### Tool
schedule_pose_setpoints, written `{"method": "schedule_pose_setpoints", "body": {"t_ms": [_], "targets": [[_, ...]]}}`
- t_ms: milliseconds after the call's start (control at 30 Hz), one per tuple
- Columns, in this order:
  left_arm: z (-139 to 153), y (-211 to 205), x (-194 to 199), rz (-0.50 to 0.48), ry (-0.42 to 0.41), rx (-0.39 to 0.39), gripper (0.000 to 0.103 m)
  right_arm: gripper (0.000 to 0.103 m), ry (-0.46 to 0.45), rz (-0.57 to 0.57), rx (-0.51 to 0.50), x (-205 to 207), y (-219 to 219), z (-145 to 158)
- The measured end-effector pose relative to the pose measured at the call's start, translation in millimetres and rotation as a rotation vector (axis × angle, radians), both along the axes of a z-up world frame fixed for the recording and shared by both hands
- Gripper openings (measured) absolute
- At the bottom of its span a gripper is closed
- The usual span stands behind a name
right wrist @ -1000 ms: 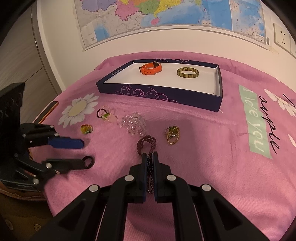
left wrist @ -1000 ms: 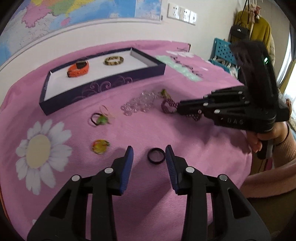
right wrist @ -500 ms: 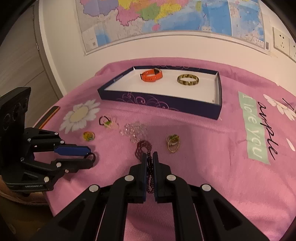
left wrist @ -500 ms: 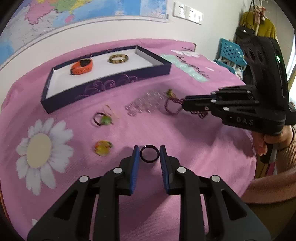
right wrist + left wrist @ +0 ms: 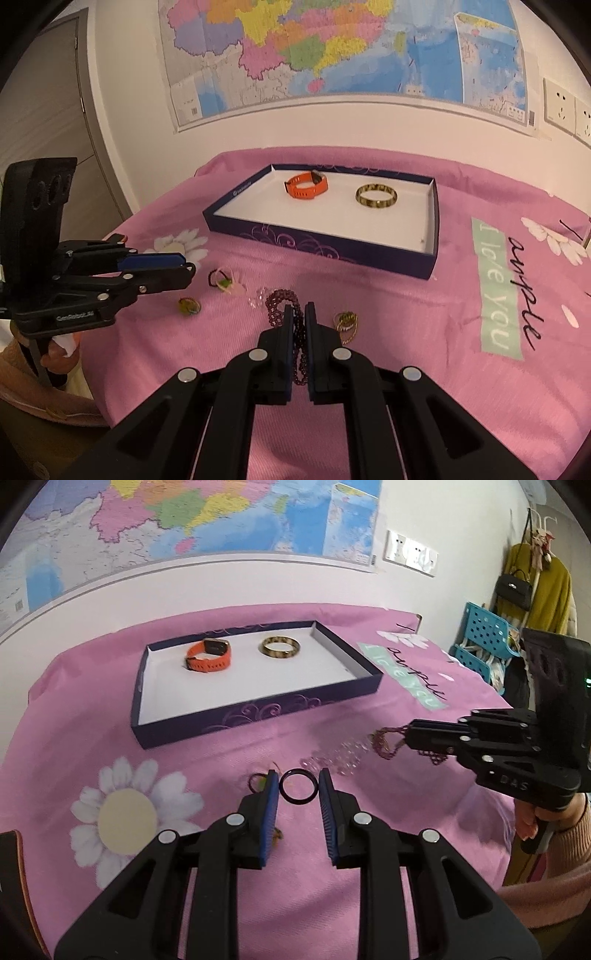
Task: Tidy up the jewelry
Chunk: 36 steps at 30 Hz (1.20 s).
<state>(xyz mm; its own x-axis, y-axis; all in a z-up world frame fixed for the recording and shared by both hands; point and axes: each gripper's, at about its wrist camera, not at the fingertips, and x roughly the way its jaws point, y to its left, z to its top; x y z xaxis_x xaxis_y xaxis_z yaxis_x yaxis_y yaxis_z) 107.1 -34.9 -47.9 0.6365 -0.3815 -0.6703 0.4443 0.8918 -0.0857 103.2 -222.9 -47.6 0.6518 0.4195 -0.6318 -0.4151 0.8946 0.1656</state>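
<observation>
left hand-held gripper [image 5: 298,790] clamps black ring [image 5: 298,786] | right hand-held gripper [image 5: 299,325] pinches maroon bead bracelet [image 5: 282,306] | box [image 5: 258,716] upper centre, nearer left

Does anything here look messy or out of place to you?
Only the tidying left to do: the box holds a watch and bangle, while a clear bracelet, hair tie and small charms lie scattered on the cloth. Nothing looks damaged.

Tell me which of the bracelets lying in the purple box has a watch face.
The orange silicone strap, at the box's left. The gold patterned bangle beside it is a plain closed ring without any face.
</observation>
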Motion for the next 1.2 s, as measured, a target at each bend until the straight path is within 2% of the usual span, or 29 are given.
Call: {"method": "schedule_pose_setpoints", "body": {"t_ms": [667,1200], "targets": [[22.7,13.3,39.7,0.068,-0.056,-0.031,0.022,0.005,-0.102,-0.006,-0.001,32.1,0.9,34.3],[32.8,18.2,76.2,0.117,-0.088,-0.025,0.022,0.005,-0.108,-0.012,-0.010,72.1,6.3,40.5]]}}
